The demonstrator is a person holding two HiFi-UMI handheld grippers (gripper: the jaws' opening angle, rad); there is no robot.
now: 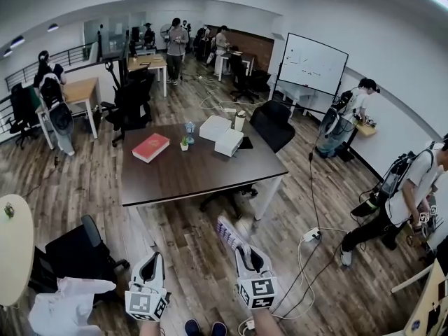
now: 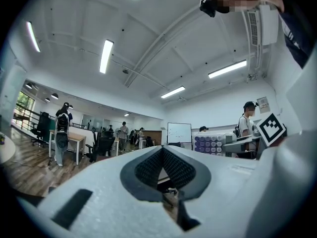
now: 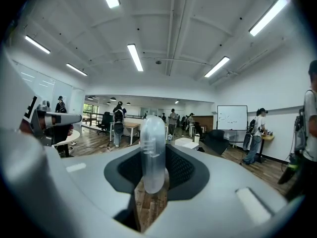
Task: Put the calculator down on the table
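Step in hand is the carry. The calculator (image 1: 227, 232) is not on the table (image 1: 203, 173); it is in the air over the wooden floor, well short of the table's near edge. My right gripper (image 1: 243, 254) is clamped on it. In the right gripper view it stands edge-on between the jaws, which are closed onto its thin sides, and most of its body projects forward past the tips. My left gripper (image 1: 152, 261) hangs beside the right one. Its jaws meet at the tips, and its own view shows nothing caught between the pads, so I record it as empty. In my judgement the next move is to bring the right gripper over the table and level the calculator flat. I should then lower it until it rests and only then part the jaws, as releasing early risks a drop. The bare stretch along the near edge looks the best landing area. A red book (image 1: 150, 147) lies toward the left edge. Two white boxes (image 1: 221, 135) sit at the far right corner, both shut, so their contents cannot be determined. A lidded cup (image 1: 240, 120) stands at the far edge beside them; what is inside it cannot be made out. A small pot (image 1: 184, 145) between the book and the boxes holds something green, apparently a plant.
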